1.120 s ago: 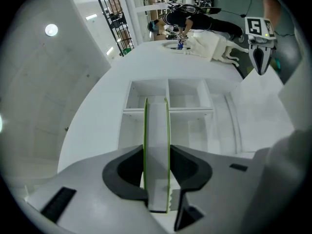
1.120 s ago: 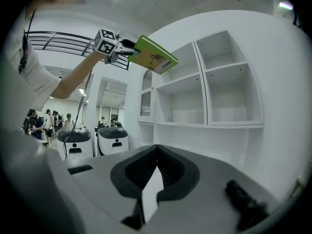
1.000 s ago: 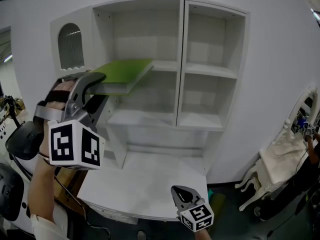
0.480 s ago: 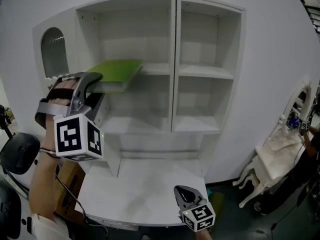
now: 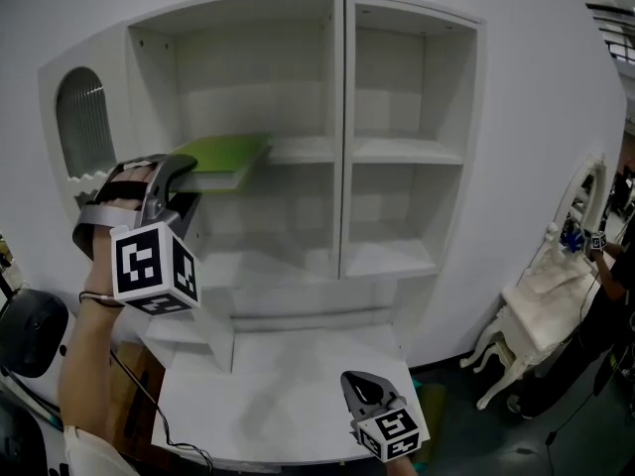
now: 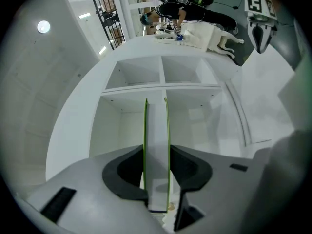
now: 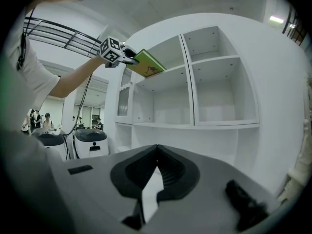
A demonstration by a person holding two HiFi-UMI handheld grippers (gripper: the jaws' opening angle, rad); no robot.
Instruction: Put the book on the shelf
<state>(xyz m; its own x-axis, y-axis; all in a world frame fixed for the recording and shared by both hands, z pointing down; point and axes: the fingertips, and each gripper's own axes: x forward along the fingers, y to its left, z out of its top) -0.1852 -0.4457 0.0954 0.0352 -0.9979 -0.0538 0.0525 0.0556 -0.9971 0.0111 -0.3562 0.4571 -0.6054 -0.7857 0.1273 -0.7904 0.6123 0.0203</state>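
The green book [image 5: 223, 157] lies flat in my left gripper [image 5: 182, 177], which is shut on its near edge; in the left gripper view the book [image 6: 157, 130] stands edge-on between the pads. Its far end reaches the middle board of the white shelf unit [image 5: 342, 157], in the upper left compartment; whether it rests on the board I cannot tell. My right gripper [image 5: 362, 385] hangs low at the desk's front edge, jaws shut [image 7: 155, 152] on nothing. From there the book [image 7: 146, 65] and the left gripper [image 7: 127, 55] show high on the left.
The shelf unit's compartments hold nothing. Below it a white desk top [image 5: 288, 385] juts out. A white ornate chair [image 5: 536, 315] stands at the right, and a black chair [image 5: 25, 330] at the left.
My left gripper has carried the book forward to the shelf, and its far end now meets the middle board. The right gripper has stayed low at the desk's front.
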